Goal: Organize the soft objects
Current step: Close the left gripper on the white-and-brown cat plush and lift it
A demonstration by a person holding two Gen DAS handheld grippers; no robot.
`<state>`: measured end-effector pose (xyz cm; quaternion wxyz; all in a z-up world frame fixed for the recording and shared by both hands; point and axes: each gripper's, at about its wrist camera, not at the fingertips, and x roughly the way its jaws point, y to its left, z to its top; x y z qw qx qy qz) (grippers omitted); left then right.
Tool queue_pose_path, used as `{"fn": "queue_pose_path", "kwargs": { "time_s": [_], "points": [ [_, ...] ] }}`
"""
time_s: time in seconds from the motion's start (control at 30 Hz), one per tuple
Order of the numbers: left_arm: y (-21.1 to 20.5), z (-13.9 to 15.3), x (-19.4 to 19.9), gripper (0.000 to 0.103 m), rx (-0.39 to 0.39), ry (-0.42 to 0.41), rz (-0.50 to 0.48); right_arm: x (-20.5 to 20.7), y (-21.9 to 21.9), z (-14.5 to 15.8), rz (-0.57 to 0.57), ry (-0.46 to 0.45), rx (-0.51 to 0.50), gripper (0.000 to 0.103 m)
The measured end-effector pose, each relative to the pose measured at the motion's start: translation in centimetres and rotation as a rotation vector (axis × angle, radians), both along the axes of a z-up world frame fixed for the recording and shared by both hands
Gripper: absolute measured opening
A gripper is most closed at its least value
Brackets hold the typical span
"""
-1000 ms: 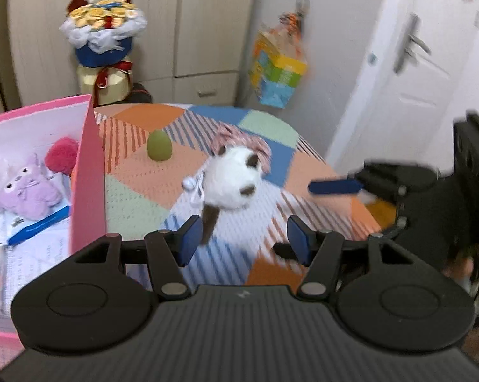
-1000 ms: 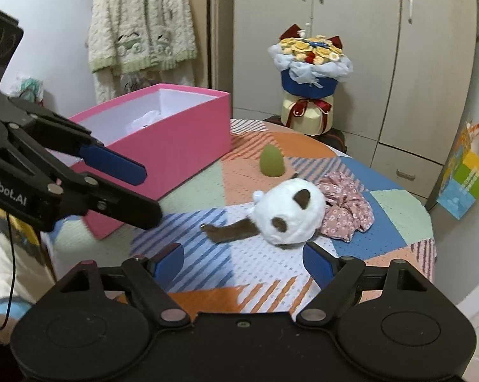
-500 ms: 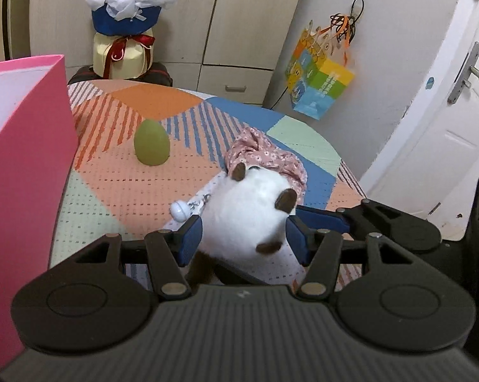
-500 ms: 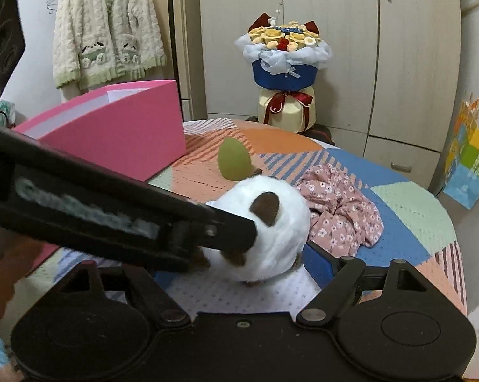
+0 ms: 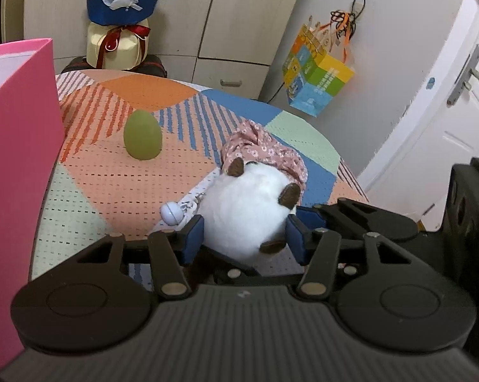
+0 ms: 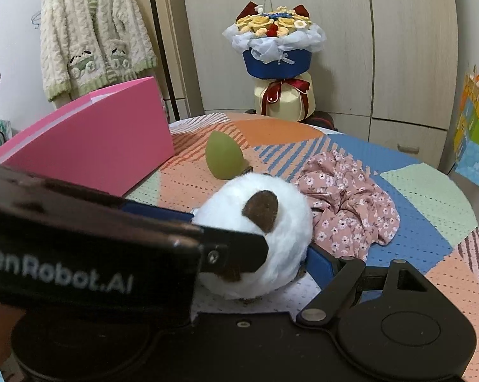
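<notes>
pink box [image 5: 19,165] stands at the table's [image 5: 89,191] left edge, likely the goal. on the patterned cloth lies a white plush toy [image 5: 246,213] with brown patches, round and fluffy, touching a floral scrunchie [image 5: 265,156]; a green egg-shaped sponge [image 5: 142,140] sits apart. the step looks like grasping the plush: the left gripper [image 5: 244,238] is closing, pads at its sides and sinking slightly into the fur. the right gripper [image 6: 303,254] is spread beside it, closing slightly. next: firm squeeze, lift, carry boxward.
</notes>
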<state>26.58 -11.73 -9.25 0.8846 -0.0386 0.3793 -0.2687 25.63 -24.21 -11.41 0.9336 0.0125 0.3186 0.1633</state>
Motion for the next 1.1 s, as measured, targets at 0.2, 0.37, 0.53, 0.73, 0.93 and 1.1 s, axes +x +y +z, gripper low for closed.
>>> {"fn": "queue_pose_path", "kwargs": {
  "time_s": [0.2,0.37,0.53,0.73,0.93,1.1],
  "points": [
    [-0.3,0.3,-0.9,0.051,0.036,-0.013,-0.011,-0.8,0.4,0.1,-0.018,-0.013,0.001,0.077],
    [0.0,0.8,-2.0,0.051,0.054,-0.009,-0.020,-1.9,0.8,0.3,-0.032,-0.010,0.008,0.077],
    [0.3,1.4,-3.1,0.051,0.088,0.019,-0.038,-3.1,1.3,0.6,-0.033,0.009,0.026,0.076],
    [0.9,2.2,-5.2,0.051,0.099,0.015,-0.062,-5.4,2.0,1.2,-0.038,0.010,0.029,0.077],
    [1.5,3.4,-7.5,0.051,0.098,-0.009,-0.115,-8.0,2.3,2.1,-0.060,-0.024,0.022,0.077],
    [2.5,4.3,-9.7,0.051,0.079,0.001,-0.169,-10.4,3.2,3.3,-0.060,-0.037,-0.019,0.077]
  ]
}}
